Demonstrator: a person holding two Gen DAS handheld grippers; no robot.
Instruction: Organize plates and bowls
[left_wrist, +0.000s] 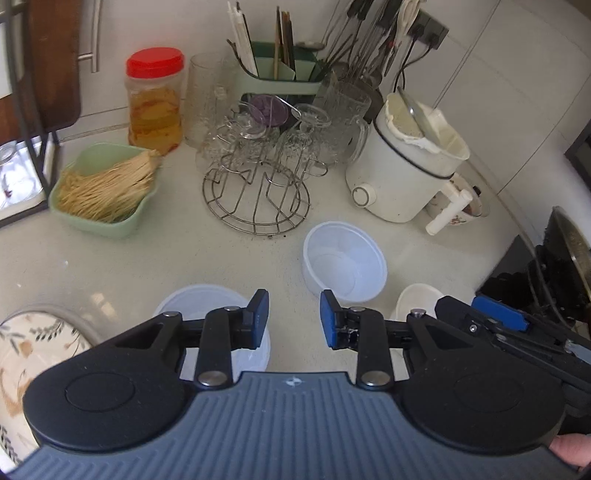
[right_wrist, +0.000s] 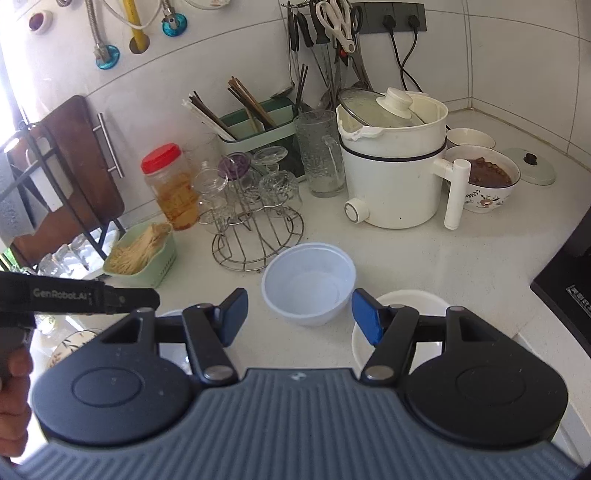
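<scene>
Hovering over the counter, the right gripper (right_wrist: 297, 317) has its jaws apart and empty, and the white plastic bowl (right_wrist: 308, 282) stands just ahead of them, in front of the wire glass rack (right_wrist: 258, 236). The left gripper (left_wrist: 293, 319) is also parted and empty, with this bowl ahead and slightly right of it. "GenRobot.AI" is printed on its side.

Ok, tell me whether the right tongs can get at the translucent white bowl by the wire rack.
Probably yes. The right tongs stand open and empty, with the translucent white bowl straight ahead on bare counter and nothing between them.
</scene>
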